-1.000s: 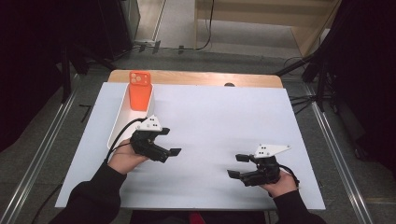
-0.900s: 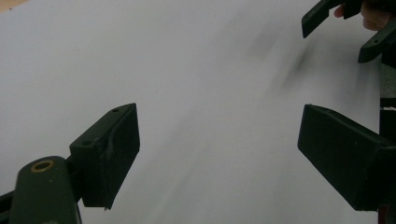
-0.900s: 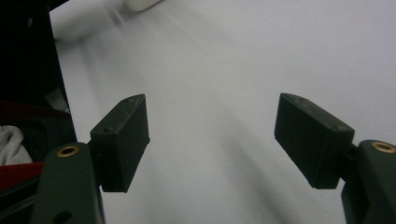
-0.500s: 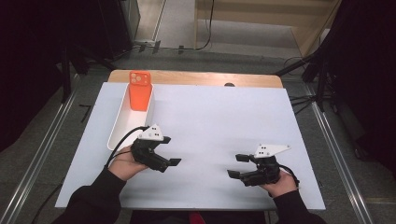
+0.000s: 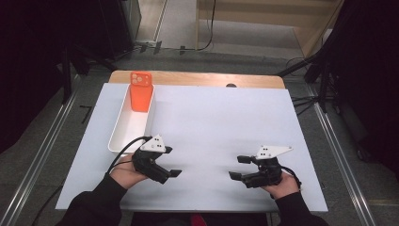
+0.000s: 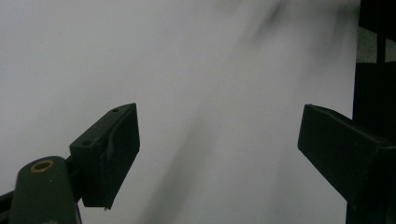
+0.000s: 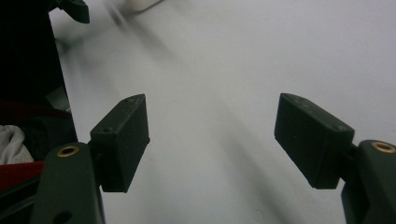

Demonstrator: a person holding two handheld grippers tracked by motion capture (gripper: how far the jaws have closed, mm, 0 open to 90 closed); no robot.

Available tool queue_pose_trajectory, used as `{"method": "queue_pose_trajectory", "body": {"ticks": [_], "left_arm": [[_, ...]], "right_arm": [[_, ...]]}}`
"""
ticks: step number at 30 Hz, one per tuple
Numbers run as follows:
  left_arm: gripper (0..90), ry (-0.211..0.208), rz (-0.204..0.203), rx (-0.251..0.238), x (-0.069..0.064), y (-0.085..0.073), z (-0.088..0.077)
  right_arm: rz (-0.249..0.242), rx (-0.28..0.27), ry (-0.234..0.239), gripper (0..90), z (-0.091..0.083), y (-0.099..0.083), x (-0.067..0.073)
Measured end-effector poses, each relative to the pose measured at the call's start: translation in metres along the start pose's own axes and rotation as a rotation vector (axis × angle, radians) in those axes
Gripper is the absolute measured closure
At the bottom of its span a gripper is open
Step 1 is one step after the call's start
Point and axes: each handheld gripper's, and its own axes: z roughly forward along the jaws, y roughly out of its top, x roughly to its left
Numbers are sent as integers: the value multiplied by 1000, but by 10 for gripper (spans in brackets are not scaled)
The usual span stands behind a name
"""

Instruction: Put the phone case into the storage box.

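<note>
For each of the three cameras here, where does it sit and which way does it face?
High view: above the person's side, looking forward and down on the white table; forearms, left tongs, right tongs, white tray, orange phone.
Left gripper view: on the left tongs, facing bare tabletop; jaws apart.
Right gripper view: on the right tongs, facing across the table; jaws apart, tray corner at top.
Shared: the white tabletop.

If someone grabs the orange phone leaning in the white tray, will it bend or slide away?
The orange phone looks like a flat, hard slab, so it probably won't bend. Its smooth back may be slippery. It leans against the far end of the white tray, so a nudge could probably tip it flat.
</note>
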Motion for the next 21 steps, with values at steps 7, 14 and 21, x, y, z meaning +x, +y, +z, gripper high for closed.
{"method": "queue_pose_trajectory", "body": {"ticks": [7, 14, 21], "left_arm": [[132, -15, -2, -13, -3, -7, -1], [132, -13, 5, 5, -4, -14, -1], [132, -15, 11, 5, -6, -20, -3]], "right_arm": [[-1, -1, 0, 250, 0, 0, 0], [-1, 0, 2, 250, 0, 0, 0], [-1, 0, 2, 250, 0, 0, 0]]}}
